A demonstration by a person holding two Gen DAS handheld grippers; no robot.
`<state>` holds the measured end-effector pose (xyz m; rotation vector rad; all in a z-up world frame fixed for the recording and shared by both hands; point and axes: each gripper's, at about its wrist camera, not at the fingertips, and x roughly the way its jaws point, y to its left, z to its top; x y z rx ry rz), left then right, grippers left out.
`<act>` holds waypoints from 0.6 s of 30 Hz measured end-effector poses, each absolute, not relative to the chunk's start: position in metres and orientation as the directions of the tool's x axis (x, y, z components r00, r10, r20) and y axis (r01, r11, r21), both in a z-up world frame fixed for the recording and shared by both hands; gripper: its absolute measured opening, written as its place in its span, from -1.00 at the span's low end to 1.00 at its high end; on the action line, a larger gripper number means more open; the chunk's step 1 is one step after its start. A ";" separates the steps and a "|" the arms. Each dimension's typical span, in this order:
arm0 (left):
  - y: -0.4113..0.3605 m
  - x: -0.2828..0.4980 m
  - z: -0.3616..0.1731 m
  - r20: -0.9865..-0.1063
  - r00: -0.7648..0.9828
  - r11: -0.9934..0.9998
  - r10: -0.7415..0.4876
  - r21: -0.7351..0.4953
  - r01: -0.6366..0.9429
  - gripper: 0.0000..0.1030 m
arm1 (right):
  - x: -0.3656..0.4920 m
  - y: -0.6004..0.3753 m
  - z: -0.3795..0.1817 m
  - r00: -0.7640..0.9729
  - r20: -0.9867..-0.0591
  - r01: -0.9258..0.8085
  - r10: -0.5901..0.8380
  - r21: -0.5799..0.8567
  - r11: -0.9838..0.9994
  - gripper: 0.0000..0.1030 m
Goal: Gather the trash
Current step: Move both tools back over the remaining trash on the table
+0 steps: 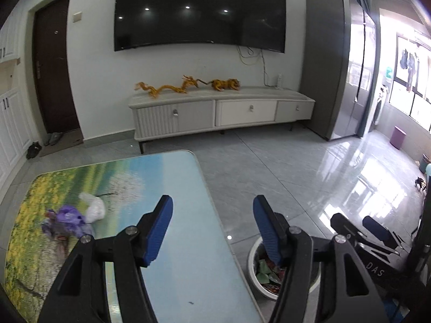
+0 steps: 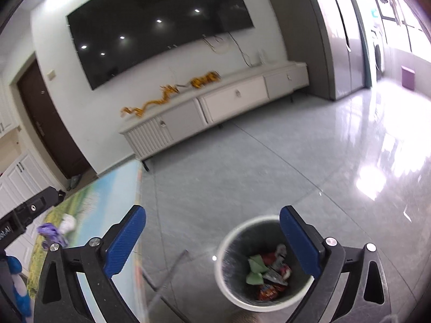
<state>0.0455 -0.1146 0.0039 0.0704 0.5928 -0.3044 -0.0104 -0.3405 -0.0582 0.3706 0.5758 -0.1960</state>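
Left to right. Purple wrapper and white crumpled plastic sit touching each other on the surface, toward its left edge, well apart from the right edge. Both uncollected.

Left hand-held gripper: jaws apart, nothing between them, hanging over the right edge of the surface and pointing out across the floor, not at the trash.

Trash bin stands on the floor just beside the right edge of the surface, already holding green paper scraps and red snack wrappers.

Right hand-held gripper: jaws spread wide, empty, above the bin's near-left rim.

Judgement: one drop looks done, the purple/white pair is next.

Risks:
- The two pieces touch, so a pinch on one may drag or flick the other off the left edge.
- Thin, light plastic; a shallow bite could slip out during the carry across the surface.
- The surface looks glossy, so pads coming in at an angle may push the pile along instead of closing on it.
- The bin sits close under the surface edge; a release short of the rim puts the trash on the floor.
- The grippers are close together here; crossing paths could knock them.
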 end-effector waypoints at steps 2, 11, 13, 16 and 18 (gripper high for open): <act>-0.093 0.036 0.019 -0.520 0.826 0.968 -0.219 -0.010 0.250 0.38 | -0.010 -0.315 -0.038 0.848 -0.525 0.246 -0.072 0.269 0.931 1.00; -0.013 -0.016 0.061 -0.372 0.925 0.997 -0.081 -0.028 0.076 0.75 | -0.028 -0.235 0.006 0.893 -0.435 0.216 -0.112 0.197 0.956 1.00; 0.001 -0.029 0.066 -0.342 0.938 0.998 -0.062 -0.040 0.051 0.81 | -0.032 -0.226 0.007 0.896 -0.429 0.211 -0.114 0.187 0.959 1.00; 0.015 -0.043 0.072 -0.312 0.950 0.999 -0.035 -0.040 0.023 0.83 | -0.037 -0.209 0.013 0.902 -0.411 0.212 -0.135 0.147 0.966 1.00; 0.025 -0.053 0.076 -0.301 0.953 0.999 -0.023 -0.052 0.008 0.83 | -0.042 -0.201 0.017 0.910 -0.393 0.201 -0.131 0.143 0.969 1.00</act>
